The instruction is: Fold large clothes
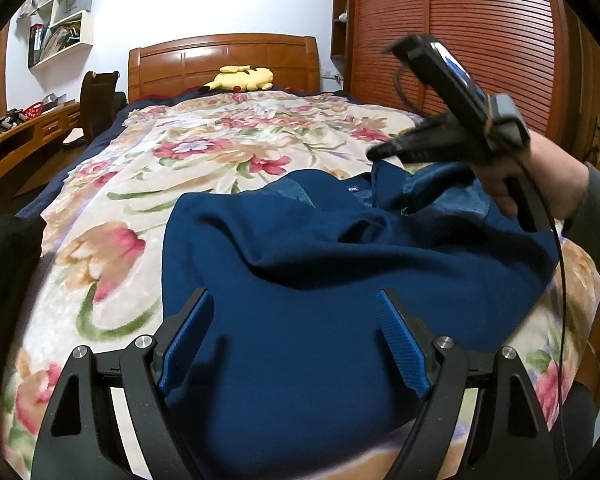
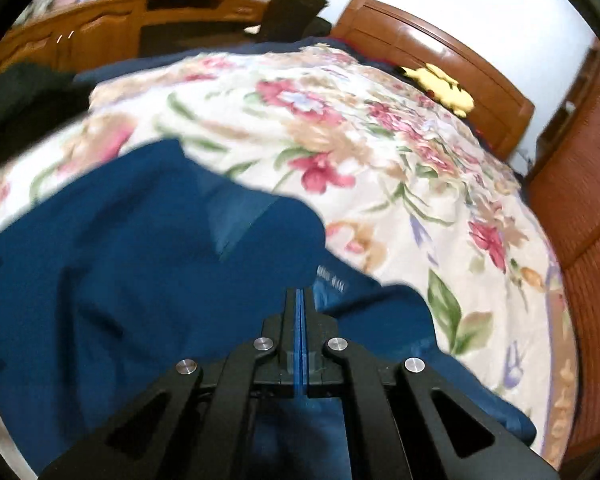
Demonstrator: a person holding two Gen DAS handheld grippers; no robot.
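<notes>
Navy garment (image 1: 300,248), rumpled, at bed's (image 1: 148,184) near edge; left gripper (image 1: 296,316) jaws wide above it; right gripper (image 2: 300,300) jaws pressed together, whether on cloth unclear.

A home bedroom: a bed with a floral blanket (image 1: 204,152) fills mid-frame, its wooden headboard (image 1: 224,60) and yellow plush toy (image 1: 242,78) behind, louvered wardrobe doors (image 1: 460,40) upper right, wall shelves (image 1: 60,20) upper left.
</notes>
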